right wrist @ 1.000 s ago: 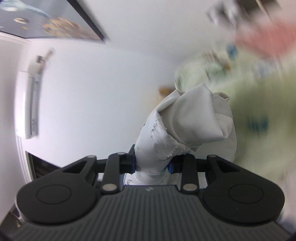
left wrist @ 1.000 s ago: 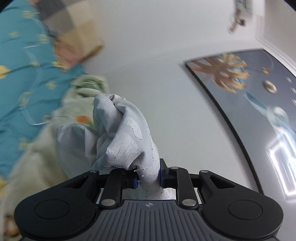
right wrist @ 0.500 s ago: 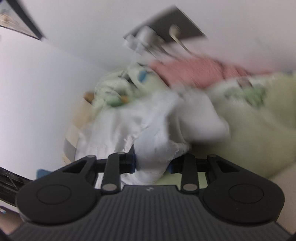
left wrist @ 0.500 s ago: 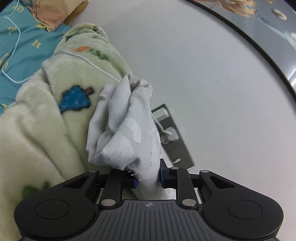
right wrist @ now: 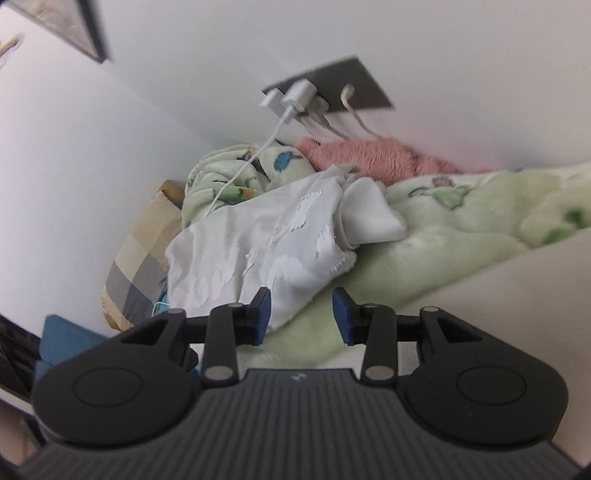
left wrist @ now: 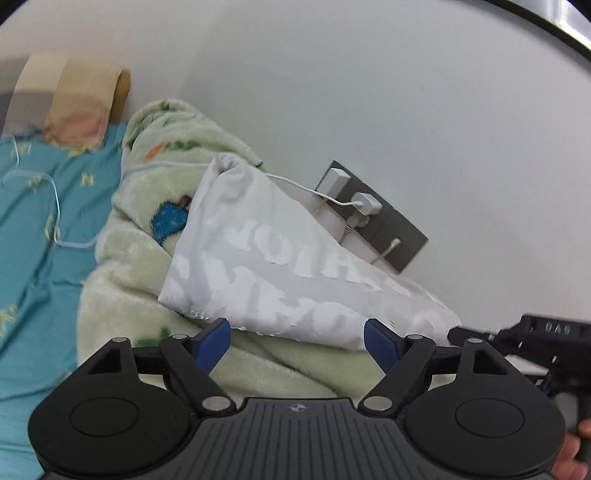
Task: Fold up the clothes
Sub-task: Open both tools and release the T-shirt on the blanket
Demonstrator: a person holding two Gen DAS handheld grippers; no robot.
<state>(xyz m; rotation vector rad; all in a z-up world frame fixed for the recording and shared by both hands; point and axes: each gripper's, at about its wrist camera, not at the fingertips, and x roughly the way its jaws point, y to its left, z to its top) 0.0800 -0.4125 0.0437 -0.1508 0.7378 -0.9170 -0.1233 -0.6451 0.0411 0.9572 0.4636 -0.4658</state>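
A folded white garment with cracked white print (left wrist: 288,266) lies on a pale green fleece blanket (left wrist: 122,295). My left gripper (left wrist: 297,341) is open and empty, its blue pads just in front of the garment's near edge. In the right wrist view the same garment (right wrist: 266,243) lies bunched on the green blanket (right wrist: 461,229). My right gripper (right wrist: 301,315) is open and empty, its left pad beside the garment's lower corner. The right gripper's black body (left wrist: 535,339) shows at the right edge of the left wrist view.
A grey wall socket plate with white chargers and cables (left wrist: 373,218) sits behind the blanket, also in the right wrist view (right wrist: 325,88). A teal sheet (left wrist: 33,236), a checked pillow (right wrist: 136,266) and a pink fluffy blanket (right wrist: 373,155) lie around. A framed picture (right wrist: 62,26) hangs on the wall.
Both grippers came down from pointing high at the wall, laid the white garment on the green blanket and opened. The garment now lies spread and free of both.
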